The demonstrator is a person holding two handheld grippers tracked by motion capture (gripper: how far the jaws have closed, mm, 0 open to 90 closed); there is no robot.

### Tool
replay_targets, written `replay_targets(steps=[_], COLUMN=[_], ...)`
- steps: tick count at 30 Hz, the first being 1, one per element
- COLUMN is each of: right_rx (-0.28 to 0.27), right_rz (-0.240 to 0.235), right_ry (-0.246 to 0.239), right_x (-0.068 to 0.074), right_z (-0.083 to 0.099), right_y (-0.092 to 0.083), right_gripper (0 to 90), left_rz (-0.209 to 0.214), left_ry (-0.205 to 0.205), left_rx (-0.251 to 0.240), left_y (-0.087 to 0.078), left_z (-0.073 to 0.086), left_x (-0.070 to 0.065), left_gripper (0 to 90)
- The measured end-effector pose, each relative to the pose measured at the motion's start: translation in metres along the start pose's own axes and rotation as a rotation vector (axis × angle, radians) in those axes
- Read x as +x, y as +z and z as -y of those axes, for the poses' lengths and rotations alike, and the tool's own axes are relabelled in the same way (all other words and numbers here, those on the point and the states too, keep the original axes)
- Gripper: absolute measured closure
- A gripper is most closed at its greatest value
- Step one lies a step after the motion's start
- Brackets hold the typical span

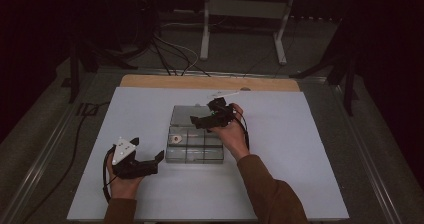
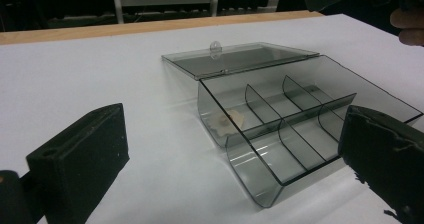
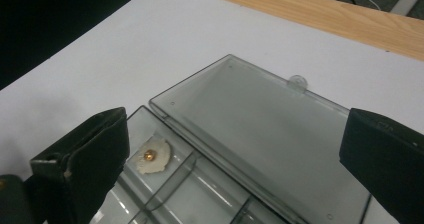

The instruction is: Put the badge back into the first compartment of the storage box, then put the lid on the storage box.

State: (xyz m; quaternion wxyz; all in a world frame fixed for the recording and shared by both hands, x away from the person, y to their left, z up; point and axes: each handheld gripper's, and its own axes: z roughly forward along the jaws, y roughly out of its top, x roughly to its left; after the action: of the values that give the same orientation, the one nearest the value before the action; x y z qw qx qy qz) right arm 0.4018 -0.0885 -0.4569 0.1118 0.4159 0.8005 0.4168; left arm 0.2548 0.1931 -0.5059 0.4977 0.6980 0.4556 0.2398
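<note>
A clear grey compartment box (image 1: 195, 151) stands mid-table with its lid (image 1: 190, 115) folded flat behind it. A small white piece with a gold centre (image 1: 175, 139) lies in its back left compartment. My left gripper (image 1: 156, 163) is open at the box's front left corner, jaws pointing at it. In the left gripper view the box (image 2: 280, 134) and the white piece (image 2: 227, 121) lie between the wide jaws of the left gripper (image 2: 235, 169). My right gripper (image 1: 197, 120) hovers open over the lid (image 3: 250, 129), with the white piece (image 3: 152, 155) near its left jaw.
The box rests on a white mat (image 1: 300, 159) over a wooden table whose edge (image 1: 150, 81) shows at the back. A small white object (image 1: 225, 92) lies near that edge. Cables (image 1: 170, 54) and a metal stand (image 1: 245, 9) are on the floor beyond.
</note>
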Motion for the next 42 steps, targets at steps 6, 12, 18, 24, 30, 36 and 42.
replay_targets(steps=[6, 12, 18, 24, 30, 36, 42], right_rx=[-0.003, -0.013, -0.024, -0.012, -0.008, 0.003, 0.016], right_rz=[0.009, 0.021, 0.044, 0.073, 0.087, 0.104, 0.096], right_ry=[0.038, 0.057, 0.078, 0.098, 0.125, 0.167, 0.207], right_x=[-0.011, -0.02, -0.033, -0.045, -0.055, -0.066, -0.074], right_z=[0.0, 0.003, 0.006, 0.01, 0.015, 0.021, 0.026], right_y=[-0.002, -0.004, -0.006, -0.006, -0.005, -0.002, 0.001], right_gripper=[0.0, 0.0, 0.0, 0.0, 0.0, 0.0, 0.0], left_rz=[-0.004, -0.004, 0.001, 0.0, 0.0, -0.001, 0.007], left_ry=[-0.002, -0.004, 0.0, -0.008, -0.006, -0.016, -0.038], left_rx=[-0.002, -0.002, 0.004, 0.001, 0.011, 0.035, 0.079], left_y=[0.0, 0.001, 0.004, 0.008, 0.015, 0.024, 0.034], left_z=[0.0, 0.0, 0.0, 0.0, 0.0, 0.001, 0.004], left_x=[0.0, 0.0, -0.002, -0.004, -0.009, -0.014, -0.018], left_gripper=[1.3, 1.3, 1.3, 1.3, 1.3, 3.8, 11.2])
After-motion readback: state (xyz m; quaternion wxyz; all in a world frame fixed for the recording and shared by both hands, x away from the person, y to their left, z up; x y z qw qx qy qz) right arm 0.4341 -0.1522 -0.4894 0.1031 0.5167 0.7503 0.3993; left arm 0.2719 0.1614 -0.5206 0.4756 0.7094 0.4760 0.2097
